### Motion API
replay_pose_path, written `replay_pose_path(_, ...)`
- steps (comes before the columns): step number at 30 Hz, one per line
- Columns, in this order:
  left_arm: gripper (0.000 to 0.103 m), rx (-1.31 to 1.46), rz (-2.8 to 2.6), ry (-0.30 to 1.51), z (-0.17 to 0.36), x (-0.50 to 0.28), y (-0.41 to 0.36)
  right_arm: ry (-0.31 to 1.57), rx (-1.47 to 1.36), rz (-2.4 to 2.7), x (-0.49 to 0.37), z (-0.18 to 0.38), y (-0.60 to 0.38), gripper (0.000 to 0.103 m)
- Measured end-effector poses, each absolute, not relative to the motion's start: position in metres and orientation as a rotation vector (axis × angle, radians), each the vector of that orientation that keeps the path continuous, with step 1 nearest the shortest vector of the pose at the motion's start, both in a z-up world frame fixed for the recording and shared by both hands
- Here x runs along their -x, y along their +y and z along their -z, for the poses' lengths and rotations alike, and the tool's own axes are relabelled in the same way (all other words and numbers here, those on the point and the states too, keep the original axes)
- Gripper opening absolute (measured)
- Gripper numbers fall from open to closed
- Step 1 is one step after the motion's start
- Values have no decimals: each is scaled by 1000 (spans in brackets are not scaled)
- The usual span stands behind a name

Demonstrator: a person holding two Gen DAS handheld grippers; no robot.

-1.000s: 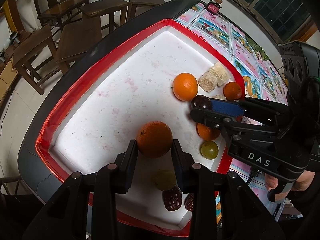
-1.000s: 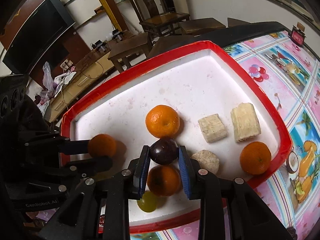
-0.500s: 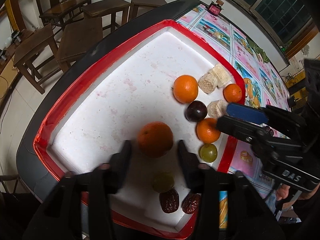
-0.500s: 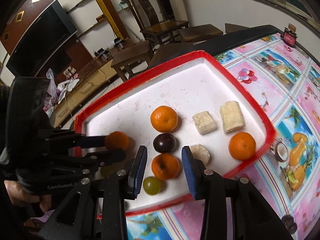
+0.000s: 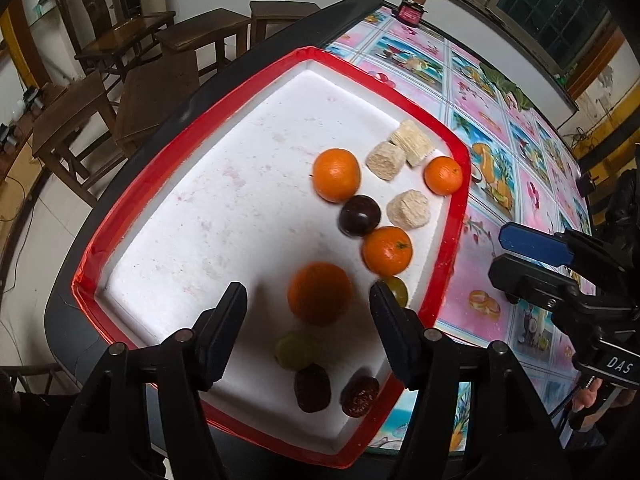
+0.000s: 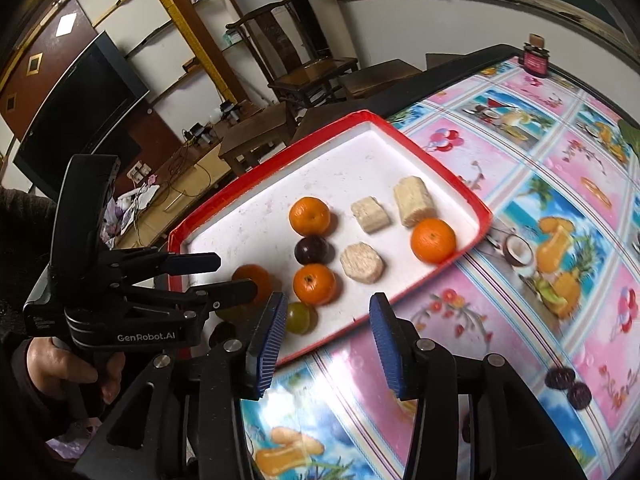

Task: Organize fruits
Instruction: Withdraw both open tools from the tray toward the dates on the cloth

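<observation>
Left gripper (image 5: 306, 312): fingers wide, empty, above orange (image 5: 319, 293). Right gripper (image 6: 328, 340): wide, empty. Lift clear of tray (image 5: 450, 216) before next fruit.

Left gripper (image 5: 308, 300) spread wide above the tray (image 5: 444, 240), orange (image 5: 319, 293) lying free between its fingers (image 5: 224, 328).

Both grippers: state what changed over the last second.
The left gripper opened, releasing the large orange onto the red-rimmed white tray, and backed off. The right gripper released the dark purple plum and withdrew past the tray's edge. The other fruit stayed put.
</observation>
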State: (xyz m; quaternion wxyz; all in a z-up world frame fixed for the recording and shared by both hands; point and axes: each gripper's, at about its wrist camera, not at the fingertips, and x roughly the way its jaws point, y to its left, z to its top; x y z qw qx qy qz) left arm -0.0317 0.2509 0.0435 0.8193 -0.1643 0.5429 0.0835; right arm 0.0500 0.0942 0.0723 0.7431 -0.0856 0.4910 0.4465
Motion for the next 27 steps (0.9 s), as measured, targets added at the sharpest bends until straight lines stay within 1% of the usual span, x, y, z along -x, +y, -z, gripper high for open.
replay_pose_path(2, 68, 339, -180, 1156, -45, 32, 247, 1074, 176, -971, -49, -74, 87, 48)
replay_pose_path(5, 70, 316, -177, 1152, -50, 32, 238, 1068, 155, -958, -48, -77, 74, 52)
replay_pose_path(9, 70, 273, -159, 1148, -58, 29, 222, 1073, 134, -927, -49, -77, 53, 52)
replay_pose_path(13, 76, 250, -131, 1143, -64, 25, 208, 1079, 123, -885, -52, -76, 30, 53)
replay_pose_path(27, 76, 189, -16, 1151, -72, 1, 151, 1091, 85, -739, -65, -70, -49, 54)
